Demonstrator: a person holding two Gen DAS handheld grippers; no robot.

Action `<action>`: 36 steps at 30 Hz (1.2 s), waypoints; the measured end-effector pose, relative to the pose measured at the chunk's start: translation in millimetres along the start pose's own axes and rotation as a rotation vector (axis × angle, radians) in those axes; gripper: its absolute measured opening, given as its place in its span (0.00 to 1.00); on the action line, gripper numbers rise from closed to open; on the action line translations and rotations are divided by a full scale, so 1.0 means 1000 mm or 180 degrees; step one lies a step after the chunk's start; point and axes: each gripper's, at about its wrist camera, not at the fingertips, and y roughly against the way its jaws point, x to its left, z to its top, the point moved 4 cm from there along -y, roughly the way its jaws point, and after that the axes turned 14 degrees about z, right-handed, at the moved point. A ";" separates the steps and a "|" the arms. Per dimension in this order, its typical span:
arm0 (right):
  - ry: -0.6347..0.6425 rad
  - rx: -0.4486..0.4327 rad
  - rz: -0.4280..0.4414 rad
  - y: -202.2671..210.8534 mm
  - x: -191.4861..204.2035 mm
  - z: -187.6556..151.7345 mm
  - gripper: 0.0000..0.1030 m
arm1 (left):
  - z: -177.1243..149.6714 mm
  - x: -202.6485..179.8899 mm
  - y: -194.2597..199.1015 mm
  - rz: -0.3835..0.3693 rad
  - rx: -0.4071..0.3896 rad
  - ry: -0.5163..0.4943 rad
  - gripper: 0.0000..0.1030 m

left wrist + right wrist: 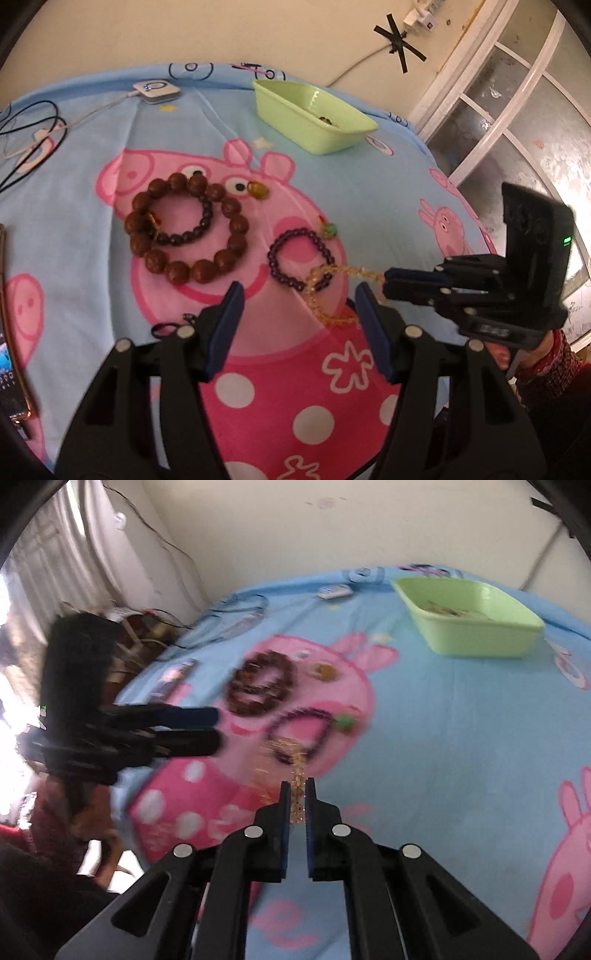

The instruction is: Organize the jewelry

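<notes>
Because the amber bead bracelet [334,291] is pinched by only one end in the right gripper [297,801], its loose loop trails over the purple bead bracelet [301,258], well short of the green tray [314,118]; lifting could drag that purple one along or shed the strand. Beside it, the left gripper [299,306] hovers wide, holding nothing.

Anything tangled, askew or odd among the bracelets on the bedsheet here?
Yes: the yellow crystal bead bracelet, pinched by the right gripper, lies stretched across the dark purple bead bracelet, so lifting may drag it.
</notes>
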 end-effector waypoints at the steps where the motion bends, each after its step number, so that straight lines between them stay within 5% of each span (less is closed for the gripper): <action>1: -0.0058 0.0006 -0.0032 -0.001 -0.005 -0.002 0.00 | -0.001 0.001 -0.001 0.0010 0.0012 0.0012 0.58; 4: -0.0090 -0.0097 0.0026 0.004 -0.010 -0.003 0.00 | -0.005 0.002 -0.001 0.0024 0.0057 0.0001 0.58; 7: -0.0024 -0.0175 -0.0002 0.006 -0.008 -0.002 0.18 | -0.007 -0.007 -0.002 -0.0007 0.0094 -0.0058 0.58; 17: 0.0118 -0.0179 0.0137 0.002 -0.003 0.013 0.18 | -0.004 -0.018 -0.012 0.0049 0.0160 -0.0136 0.50; 27: 0.0181 -0.0163 0.0422 -0.017 0.010 0.058 0.18 | 0.019 0.092 0.038 0.0553 -0.0163 0.0560 0.50; 33: 0.0290 0.0074 0.0367 -0.073 0.017 0.105 0.16 | 0.037 0.098 0.002 0.0598 -0.0025 0.0490 0.50; 36: 0.0061 0.0264 0.0466 -0.102 0.003 0.109 0.02 | 0.036 0.102 -0.022 0.0637 0.0131 0.0506 0.49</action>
